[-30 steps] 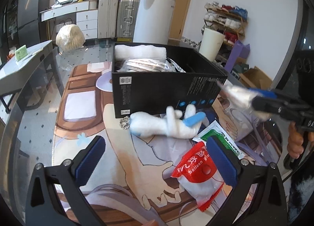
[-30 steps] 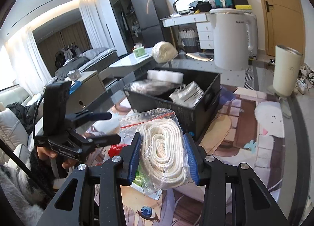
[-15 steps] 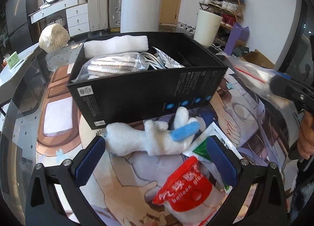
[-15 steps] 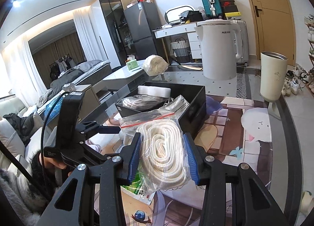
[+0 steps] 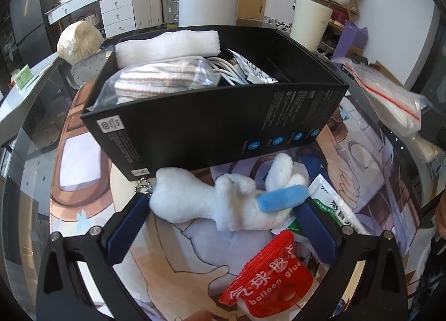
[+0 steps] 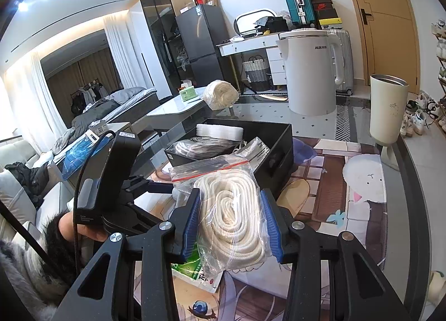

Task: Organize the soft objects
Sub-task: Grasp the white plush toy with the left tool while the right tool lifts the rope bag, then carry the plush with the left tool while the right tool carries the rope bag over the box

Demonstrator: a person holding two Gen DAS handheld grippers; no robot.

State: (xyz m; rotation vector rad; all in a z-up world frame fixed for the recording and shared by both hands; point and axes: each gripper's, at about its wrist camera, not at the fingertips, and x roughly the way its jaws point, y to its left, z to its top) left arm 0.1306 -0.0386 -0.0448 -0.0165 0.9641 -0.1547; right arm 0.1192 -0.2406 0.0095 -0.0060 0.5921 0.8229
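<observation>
A: What's the biggest thing on the table (image 6: 359, 123)?

B: The black box (image 5: 211, 123), at twelve o'clock from the left gripper (image 5: 223, 226). Inside it lie a white foam block (image 5: 167, 46) at the far end, a bagged striped cloth (image 5: 156, 82) nearer, and white cables (image 5: 227, 72) with a foil packet toward three o'clock.

A: And the grippers?

B: The left gripper is spread wide, its blue pads on either side of a white plush toy (image 5: 220, 204) that lies just in front of the box wall; whether the pads touch the toy, I cannot tell. The right gripper (image 6: 230, 226) is pinching a clear zip bag of coiled white rope (image 6: 231, 215), held above the mat at six o'clock from the box.

A: Smaller items?

B: A red balloon-glue pack (image 5: 270, 270) at five o'clock from the toy, and a green-and-white packet (image 5: 331, 206) at three o'clock from it. The toy's bead chain (image 5: 143, 185) is at nine o'clock, by the box corner.
</observation>
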